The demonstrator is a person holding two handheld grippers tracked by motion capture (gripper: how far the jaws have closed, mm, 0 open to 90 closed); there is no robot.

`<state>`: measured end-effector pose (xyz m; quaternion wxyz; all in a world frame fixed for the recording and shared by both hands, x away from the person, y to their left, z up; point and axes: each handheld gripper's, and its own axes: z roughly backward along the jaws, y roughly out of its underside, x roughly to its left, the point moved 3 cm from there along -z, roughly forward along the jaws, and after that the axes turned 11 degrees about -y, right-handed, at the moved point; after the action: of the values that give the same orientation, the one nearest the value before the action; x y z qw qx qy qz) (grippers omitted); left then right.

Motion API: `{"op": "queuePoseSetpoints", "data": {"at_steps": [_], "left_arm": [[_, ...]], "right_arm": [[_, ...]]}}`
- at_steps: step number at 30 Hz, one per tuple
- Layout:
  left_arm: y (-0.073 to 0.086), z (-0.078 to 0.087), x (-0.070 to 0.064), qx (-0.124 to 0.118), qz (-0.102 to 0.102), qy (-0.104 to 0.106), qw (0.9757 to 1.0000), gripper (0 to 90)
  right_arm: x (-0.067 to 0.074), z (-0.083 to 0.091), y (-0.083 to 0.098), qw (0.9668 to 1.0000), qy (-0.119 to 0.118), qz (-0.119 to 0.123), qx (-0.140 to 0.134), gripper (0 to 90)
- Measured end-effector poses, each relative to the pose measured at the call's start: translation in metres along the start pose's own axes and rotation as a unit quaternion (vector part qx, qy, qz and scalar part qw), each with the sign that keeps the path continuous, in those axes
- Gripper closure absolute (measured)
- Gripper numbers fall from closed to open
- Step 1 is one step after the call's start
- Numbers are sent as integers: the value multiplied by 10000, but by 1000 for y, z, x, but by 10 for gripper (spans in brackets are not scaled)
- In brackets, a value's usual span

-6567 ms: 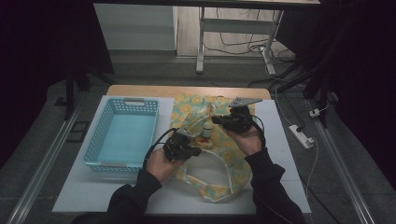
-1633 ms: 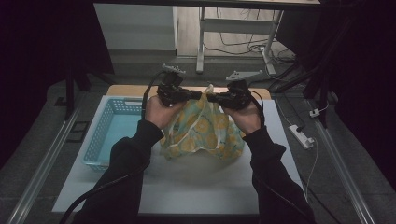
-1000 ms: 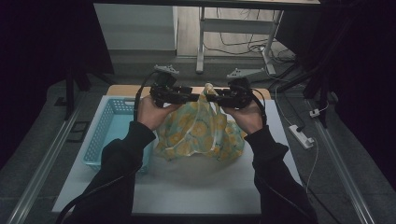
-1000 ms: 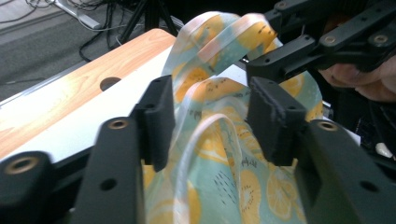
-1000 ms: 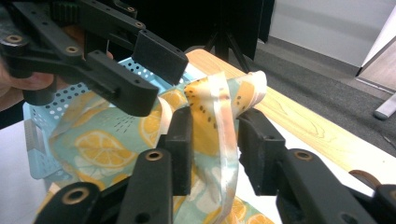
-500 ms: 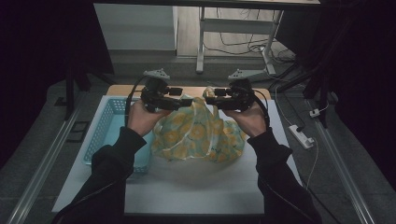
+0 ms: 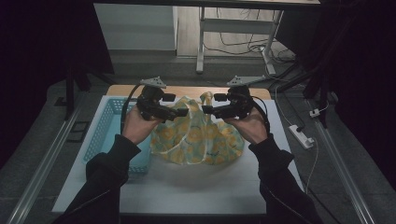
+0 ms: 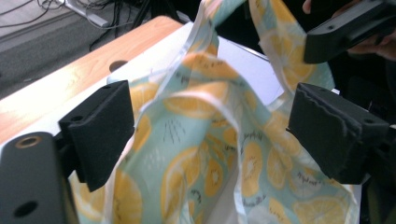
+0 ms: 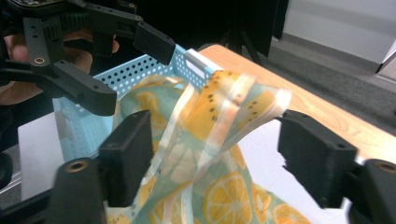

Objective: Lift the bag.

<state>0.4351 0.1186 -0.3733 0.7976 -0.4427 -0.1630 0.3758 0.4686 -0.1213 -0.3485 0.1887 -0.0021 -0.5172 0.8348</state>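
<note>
A lemon-print fabric bag (image 7: 196, 140) slumps on the white table (image 7: 196, 186), its handles standing up at the top. My left gripper (image 7: 175, 106) hovers over its upper left and my right gripper (image 7: 213, 103) over its upper right, tips facing each other. In the left gripper view the bag's rim and handle (image 8: 210, 154) hang loose between my wide pads (image 8: 100, 133); the jaws have just been opening. In the right gripper view a handle loop (image 9: 219, 121) droops between my spread pads (image 9: 128, 156), which have also just been opening. Neither gripper presses on the cloth.
A light blue perforated basket (image 7: 100, 135) stands on the table left of the bag, its corner (image 9: 154, 70) right behind the fabric. A wooden strip (image 7: 187, 91) runs along the far edge. A power strip (image 7: 301, 136) lies off the table's right side.
Both grippers' jaws have spread and let go of the bag's handles. The left hand has drifted left and slightly down. The bag has sagged lower and wider onto the table.
</note>
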Motion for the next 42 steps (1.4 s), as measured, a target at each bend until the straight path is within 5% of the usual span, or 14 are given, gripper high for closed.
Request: {"op": "queuePoseSetpoints", "data": {"at_steps": [16,27,42], "left_arm": [[36,10,-3,65,74,121,9999,17],[56,17,-11,-11,-95,101,9999,0],[94,24,-18,76,60,-57,9999,0]], "right_arm": [[6,2,25,9999,-73,-93,107,71],[5,9,41,9997,173,-102,145,31],[7,14,79,9989,441,-64,134,4]]}}
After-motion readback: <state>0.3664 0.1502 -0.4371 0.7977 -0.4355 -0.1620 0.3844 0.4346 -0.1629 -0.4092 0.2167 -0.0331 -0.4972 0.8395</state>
